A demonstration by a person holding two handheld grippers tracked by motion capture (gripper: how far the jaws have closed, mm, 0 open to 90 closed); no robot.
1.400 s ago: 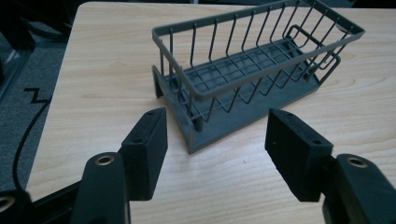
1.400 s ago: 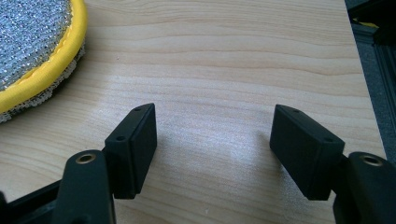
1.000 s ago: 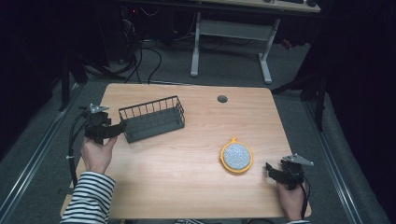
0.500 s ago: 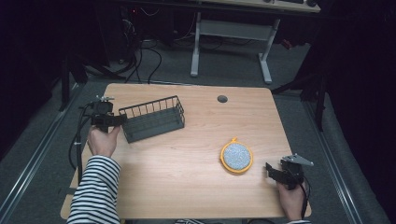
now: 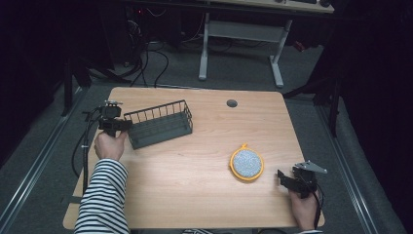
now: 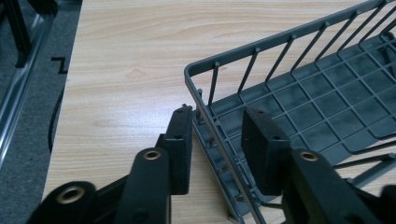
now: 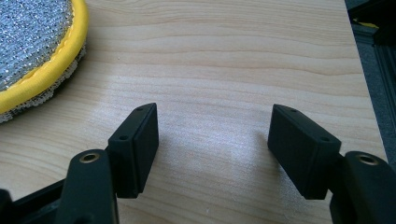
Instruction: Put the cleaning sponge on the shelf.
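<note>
We observe a rectangular table (image 5: 195, 195) with a light wood-grain top and rounded corners; a small dark round grommet (image 5: 232, 103) sits near its far edge. Near the left edge stands a wire basket (image 5: 160, 124), dark grey, oblong, with thin upright bars under a rounded rim and a square-grid floor; it lies at a slant to the table edges. Toward the right near corner lies a round scouring pad (image 5: 247, 163); its face is a glittering silver-grey mesh, its border a smooth yellow band, with a pale fringe beneath.

The left gripper (image 6: 217, 140) meets the basket's left end; its jaws straddle the corner of the wire wall, one flat black pad (image 6: 180, 147) outside and one inside, with a gap remaining at each side, so we read it as parted and not clamped. The left hand (image 5: 110, 145) holds it from the near side; the sleeve is striped black and white.

The right gripper (image 7: 212, 144) rests low near the right near corner, just beside the pad; its jaws stand wide apart over bare wood, holding nothing; the right hand (image 5: 303, 209) grips it from below.
</note>
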